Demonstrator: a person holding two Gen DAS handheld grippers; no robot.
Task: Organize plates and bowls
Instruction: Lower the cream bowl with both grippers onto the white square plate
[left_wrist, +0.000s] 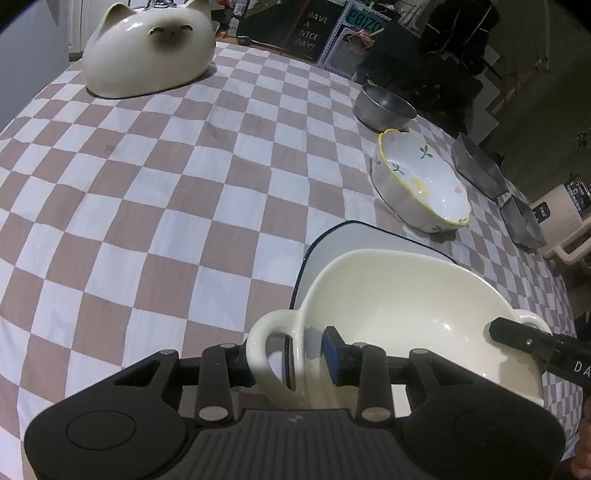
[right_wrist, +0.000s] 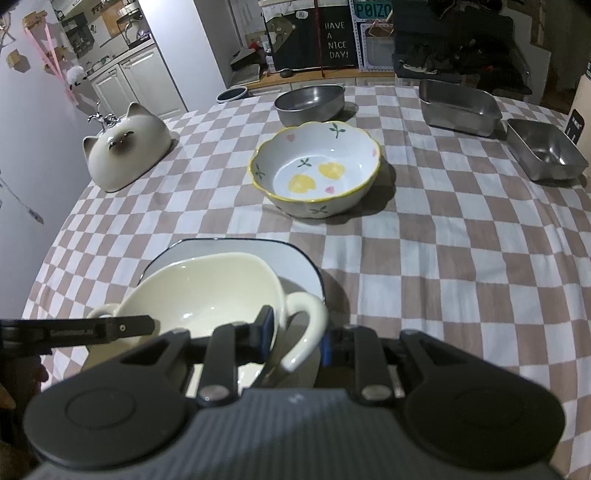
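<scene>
cream bowl: a glossy cream ceramic bowl with two loop handles (left_wrist: 406, 314), one at each side, sits over a white rectangular plate with a dark rim (left_wrist: 369, 240) at the near edge of the table; whether its base rests on the plate cannot be told.
left gripper: the left gripper (left_wrist: 295, 358) straddles the bowl's left handle and wall, one blue-padded finger (left_wrist: 334, 354) inside the bowl and the other outside the loop; the gap is narrow, and whether the pads press cannot be told.
right gripper: the right gripper (right_wrist: 295, 343) straddles the right handle the same way, its inner pad against the bowl wall; the outer pad is half hidden behind the loop, so the squeeze is not certain.
cloth: a brown and white checked tablecloth (right_wrist: 461, 258) covers the table.
flower bowl: a white scalloped bowl with a yellow rim and painted flowers (right_wrist: 314, 173) stands upright, further off than the plate and apart from it.
cat bowl: a cream cat-faced ceramic bowl (right_wrist: 125, 151) lies upside down at the far left.
steel: a round steel bowl (right_wrist: 310, 103) stands just behind the flower bowl; two rectangular steel trays (right_wrist: 458, 107) (right_wrist: 546, 151) stand at the far right, side by side.
</scene>
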